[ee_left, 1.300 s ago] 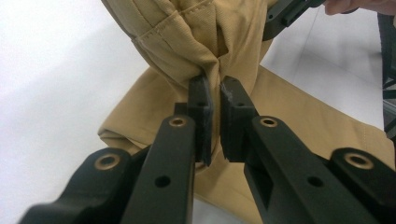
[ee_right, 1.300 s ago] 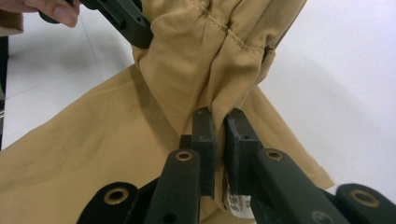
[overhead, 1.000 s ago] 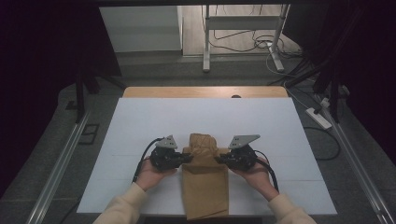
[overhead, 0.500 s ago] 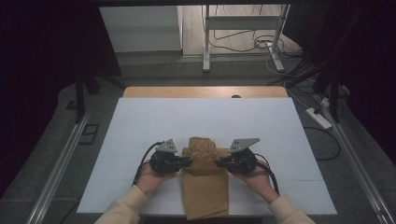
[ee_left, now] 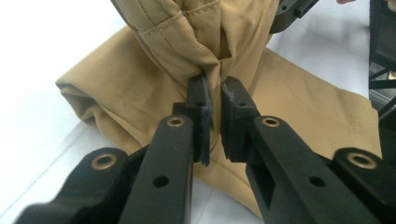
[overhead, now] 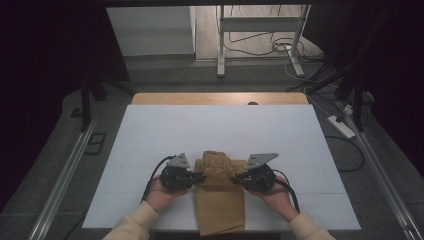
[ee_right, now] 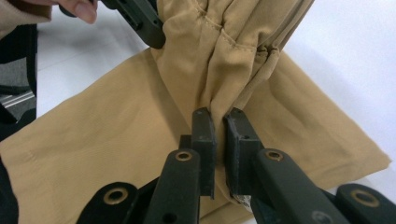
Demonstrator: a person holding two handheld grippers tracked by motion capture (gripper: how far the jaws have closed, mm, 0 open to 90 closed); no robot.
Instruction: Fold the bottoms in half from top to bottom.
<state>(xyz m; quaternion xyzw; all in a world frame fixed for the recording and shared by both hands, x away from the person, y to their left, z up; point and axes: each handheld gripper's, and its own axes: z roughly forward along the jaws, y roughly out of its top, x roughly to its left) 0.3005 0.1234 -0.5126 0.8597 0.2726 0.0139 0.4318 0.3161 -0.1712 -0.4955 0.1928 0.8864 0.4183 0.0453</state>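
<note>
High view: my tan garment (overhead: 220, 200) lies at the counter's (overhead: 150, 135) near edge, its far end folded back (roughly halfway, I judge). Left gripper (overhead: 198, 176) and right gripper (overhead: 236, 178) each pinch its bunched sides.

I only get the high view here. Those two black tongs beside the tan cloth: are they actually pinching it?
Observer: Yes. In the left gripper view the left tongs are shut on a bunched fold of the tan garment.
Operator: And the other one?
Observer: The right tongs are likewise shut on a gathered, stitched edge, seen in the right gripper view.
Operator: Is the pinched part lying flat?
Observer: No. Up close it rises in pleats above the flat layer that rests on the white table.
</note>
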